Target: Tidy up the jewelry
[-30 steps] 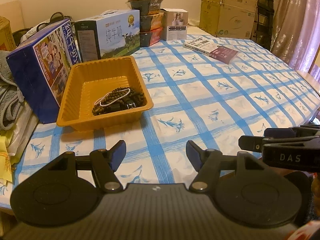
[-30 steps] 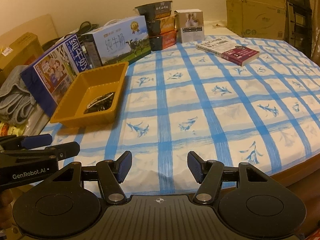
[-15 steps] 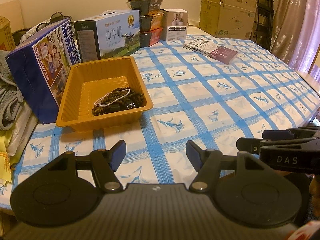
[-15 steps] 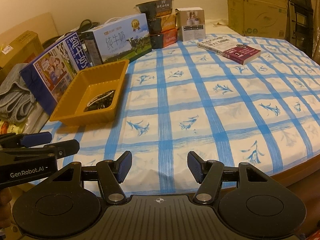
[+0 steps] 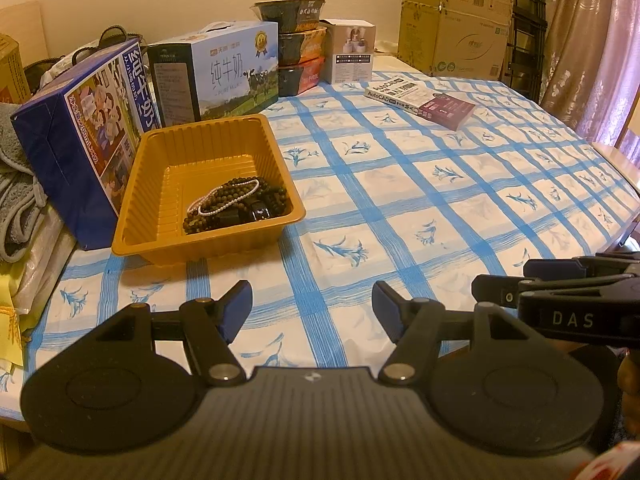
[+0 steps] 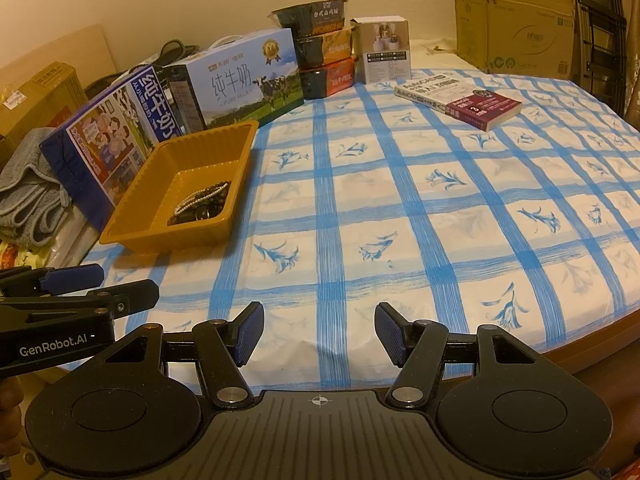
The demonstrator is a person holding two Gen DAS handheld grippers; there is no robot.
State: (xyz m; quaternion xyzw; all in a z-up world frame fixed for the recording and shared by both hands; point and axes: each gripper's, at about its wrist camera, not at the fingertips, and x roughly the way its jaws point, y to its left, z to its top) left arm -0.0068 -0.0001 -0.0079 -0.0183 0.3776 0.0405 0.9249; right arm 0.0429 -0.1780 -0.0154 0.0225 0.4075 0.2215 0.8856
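Orange plastic forms the tray (image 5: 160,184), which is set on the blue-checked tablecloth (image 5: 420,200) and serves as the landmark for everything else. Inside the tray, in the corner nearest the cameras and toward the open cloth, a tangle of dark beaded bracelets (image 5: 256,210) is piled, with a pale pearl strand (image 5: 224,200) draped across the top; from the right wrist view the same heap (image 6: 200,202) is partly hidden by the tray's near wall. Against the tray's far-left side a dark blue milk carton (image 5: 76,152) is stood, and just behind the tray a light blue milk box (image 5: 224,76) printed with cows is placed. Stacked food bowls (image 5: 298,44) and a small white box (image 5: 352,56) are lined up further behind the tray, while a book (image 5: 424,100) is laid flat well apart from it, across the cloth. A grey towel (image 6: 28,200) is bunched beyond the blue carton, away from the tray.

The left gripper (image 5: 312,308) is held low over the cloth, in front of the tray, with its fingers spread wide apart and nothing between them. The right gripper (image 6: 319,330) is held beside it, farther from the tray, its blue-padded fingers likewise parted and empty.
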